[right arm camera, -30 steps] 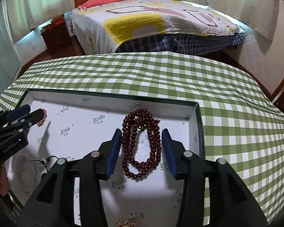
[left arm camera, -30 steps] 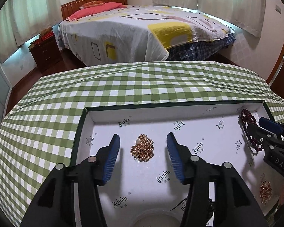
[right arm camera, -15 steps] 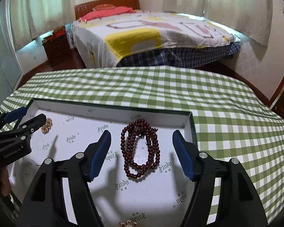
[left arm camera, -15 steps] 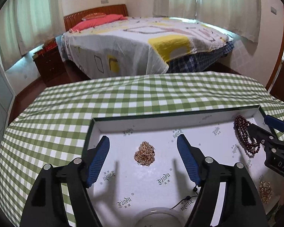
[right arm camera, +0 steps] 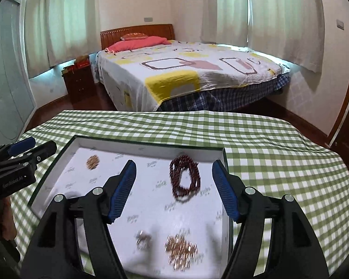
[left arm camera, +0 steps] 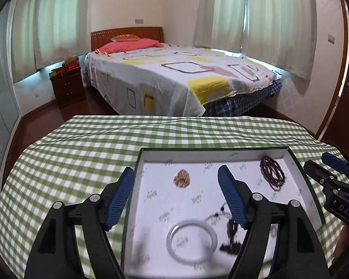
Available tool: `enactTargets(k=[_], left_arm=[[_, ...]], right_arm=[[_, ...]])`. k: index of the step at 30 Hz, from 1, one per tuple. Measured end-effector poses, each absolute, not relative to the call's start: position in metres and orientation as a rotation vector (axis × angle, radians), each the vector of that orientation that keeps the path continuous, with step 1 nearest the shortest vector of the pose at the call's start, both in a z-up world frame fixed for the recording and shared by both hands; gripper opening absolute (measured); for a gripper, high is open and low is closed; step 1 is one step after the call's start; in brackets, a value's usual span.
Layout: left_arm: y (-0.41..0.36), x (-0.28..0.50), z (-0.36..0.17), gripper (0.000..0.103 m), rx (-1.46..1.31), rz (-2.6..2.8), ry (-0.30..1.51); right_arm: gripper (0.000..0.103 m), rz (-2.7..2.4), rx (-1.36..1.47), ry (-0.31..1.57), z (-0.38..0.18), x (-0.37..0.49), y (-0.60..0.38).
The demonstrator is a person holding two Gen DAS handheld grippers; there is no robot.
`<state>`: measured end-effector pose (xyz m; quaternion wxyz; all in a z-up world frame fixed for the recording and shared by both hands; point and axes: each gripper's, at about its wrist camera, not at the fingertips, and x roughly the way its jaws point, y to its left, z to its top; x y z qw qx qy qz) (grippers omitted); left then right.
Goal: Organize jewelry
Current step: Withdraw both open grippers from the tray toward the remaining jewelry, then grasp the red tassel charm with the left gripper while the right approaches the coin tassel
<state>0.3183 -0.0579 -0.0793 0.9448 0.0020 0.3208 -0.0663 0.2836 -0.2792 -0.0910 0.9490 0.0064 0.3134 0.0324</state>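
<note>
A shallow white-lined tray (left arm camera: 297, 162) with a dark green rim sits on a green-and-white checked tablecloth (left arm camera: 81, 158), and the jewelry lies loose inside it. A small gold chain heap (left arm camera: 182, 178) rests in the far left part, well apart from a coil of dark red beads (left arm camera: 272, 174) near the far right corner. Closer in lie a pale translucent bangle (left arm camera: 192, 240) and, just beside it, a black cord piece (left arm camera: 231, 231), blurred. From the right wrist view, a rose-gold chain pile (right arm camera: 181, 251) and a smaller blurred trinket (right arm camera: 143, 238) sit near the tray's near edge. The left gripper (left arm camera: 175, 186) is held above the tray with its 2 blue-padded fingers spread wide, holding nothing; its left finger hangs over the tray's left rim. The right gripper (right arm camera: 174, 181) is likewise spread wide and empty, its fingers flanking the red beads from above. Bare white lining separates the pieces, and tablecloth surrounds the tray on the sides in view.
</note>
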Motion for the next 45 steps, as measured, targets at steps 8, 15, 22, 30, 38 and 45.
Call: enactTargets(k=[8,15,22,30,38,45], left_arm=[[-0.048,0.268,-0.09,0.072,-0.007,-0.142,0.683],[-0.053,0.233,-0.111,0.072,0.012,-0.154,0.728],[-0.055,0.205,-0.135,0.072,0.01,-0.15,0.783],[-0.069,0.194,-0.155,0.072,0.049,-0.161,0.823],[-0.083,0.199,-0.17,0.053,0.077,-0.196,0.884],[-0.08,0.202,-0.169,0.015,0.069,-0.213,0.88]], right_arm=[[0.066,0.071,-0.002,0.652,-0.096,0.226,-0.272],[0.066,0.051,0.004,0.67,-0.109,0.181,-0.273],[0.066,0.021,0.009,0.699,-0.127,0.148,-0.279],[0.066,-0.013,0.042,0.736,-0.142,0.129,-0.295],[0.066,-0.013,0.073,0.743,-0.147,0.126,-0.301],[0.066,-0.005,0.075,0.747,-0.148,0.128,-0.299]])
